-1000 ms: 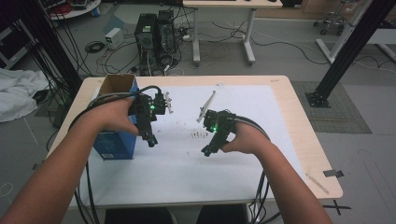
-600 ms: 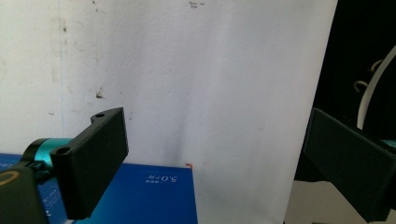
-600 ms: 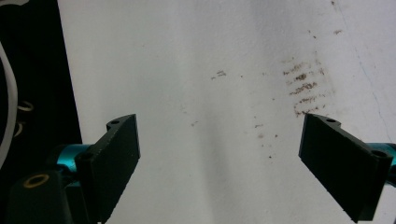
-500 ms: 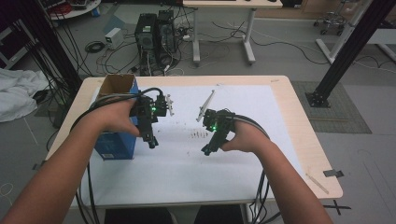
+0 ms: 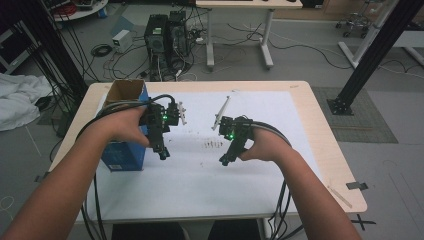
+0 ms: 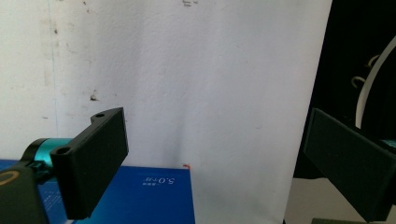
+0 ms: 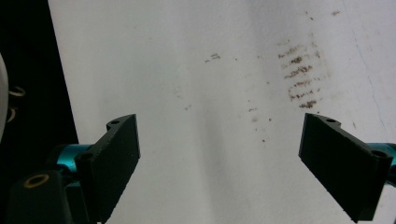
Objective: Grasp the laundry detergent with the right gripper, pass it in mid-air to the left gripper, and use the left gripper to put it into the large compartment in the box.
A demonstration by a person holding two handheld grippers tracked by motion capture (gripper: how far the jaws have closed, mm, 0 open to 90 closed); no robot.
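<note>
Two grippers are hovering over the white sheet (image 5: 250, 170), left gripper (image 5: 163, 154) and right gripper (image 5: 223, 161) both spread, pinching nothing. Nearest the left one, the blue box (image 5: 122, 152) is standing upright, long axis vertical, open top facing up, at the sheet's left edge.

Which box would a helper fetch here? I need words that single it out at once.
On the white sheet that covers the table, look to the near left side, beside the left gripper. There stands the blue box, tall, with an open brown cardboard top; it is the only box on the sheet.
</note>
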